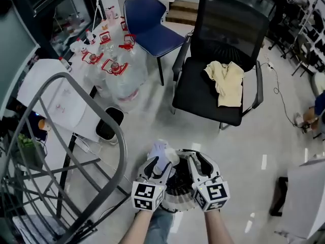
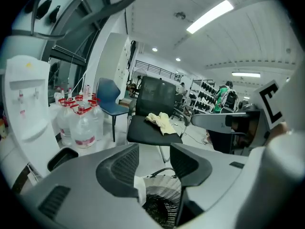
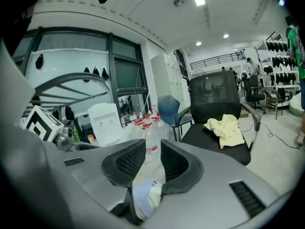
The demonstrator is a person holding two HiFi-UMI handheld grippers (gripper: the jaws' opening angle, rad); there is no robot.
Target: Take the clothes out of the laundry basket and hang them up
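Note:
A dark woven laundry basket (image 1: 179, 189) stands on the floor right under both grippers, and its inside (image 2: 162, 203) shows between the left jaws. A light blue and white cloth (image 1: 161, 150) lies at the basket's far rim, just past the tips of my left gripper (image 1: 158, 162). That gripper (image 2: 153, 163) has its jaws wide apart with only a white scrap at the left jaw's inner edge. My right gripper (image 1: 200, 161) is beside it, jaws apart (image 3: 153, 159); the cloth (image 3: 144, 197) shows low in the gap, not pinched. A yellow garment (image 1: 227, 82) lies on the black chair.
A grey tube drying rack (image 1: 86, 80) curves up at the left. Ahead are the black office chair (image 1: 203, 95), a blue chair (image 1: 150, 19), several water bottles (image 1: 119, 75) and a black bin (image 1: 109, 123). A white box (image 1: 307, 197) sits at the right.

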